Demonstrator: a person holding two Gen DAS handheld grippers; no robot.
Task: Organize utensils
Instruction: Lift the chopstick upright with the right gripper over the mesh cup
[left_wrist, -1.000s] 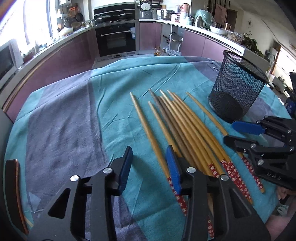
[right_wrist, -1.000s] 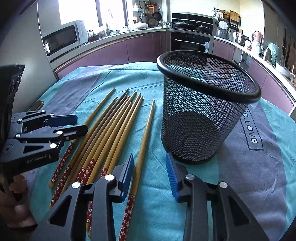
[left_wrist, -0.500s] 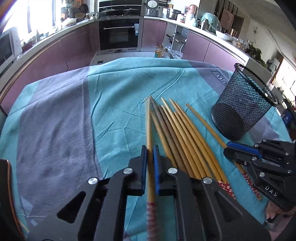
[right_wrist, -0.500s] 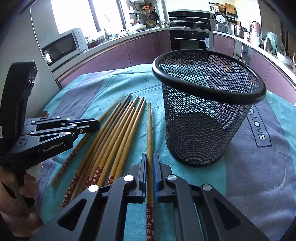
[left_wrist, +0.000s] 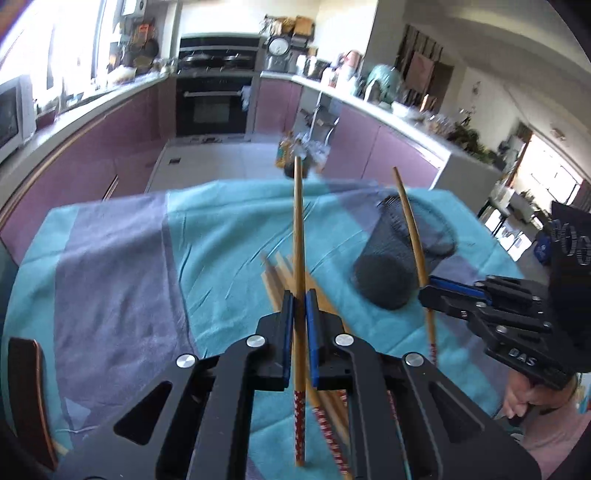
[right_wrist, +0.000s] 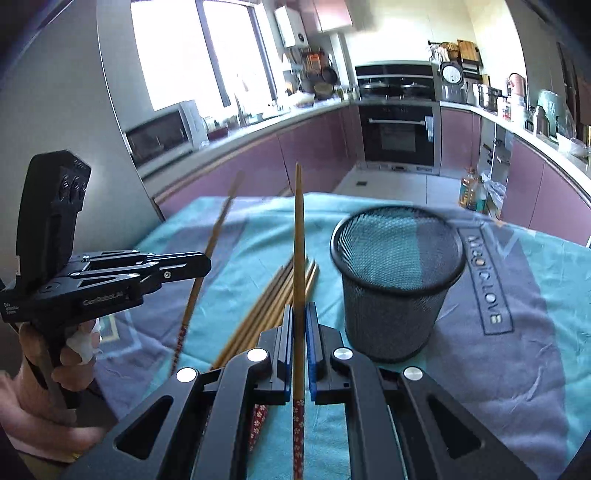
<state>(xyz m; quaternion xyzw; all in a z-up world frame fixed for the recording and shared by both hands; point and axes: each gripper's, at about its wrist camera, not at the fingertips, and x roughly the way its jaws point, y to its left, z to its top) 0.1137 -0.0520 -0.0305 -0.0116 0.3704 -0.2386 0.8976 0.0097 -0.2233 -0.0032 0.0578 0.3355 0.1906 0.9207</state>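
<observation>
Two chopsticks lifted clear of the cloth, one per gripper. Left gripper clamped narrow on left chopstick, gripped above its red patterned end, plain tip slanting up and away. Right gripper likewise pinched tight on right chopstick, same lengthwise hold, long axis running forward along the fingers. Mesh cup upright on teal tablecloth, mouth open upward, just right of and beyond the right gripper; in the left wrist view, beyond the right gripper and farther off. Right hand judged the nearer to the cup. Remaining chopsticks in a loose bundle on the cloth between the two grippers, roughly parallel, tips pointing away. Coming move judged to hinge on tipping each stick from its forward slant toward vertical over the cup's rim, the right one with less travel. Motion blur throughout; fine contact detail not resolvable.
</observation>
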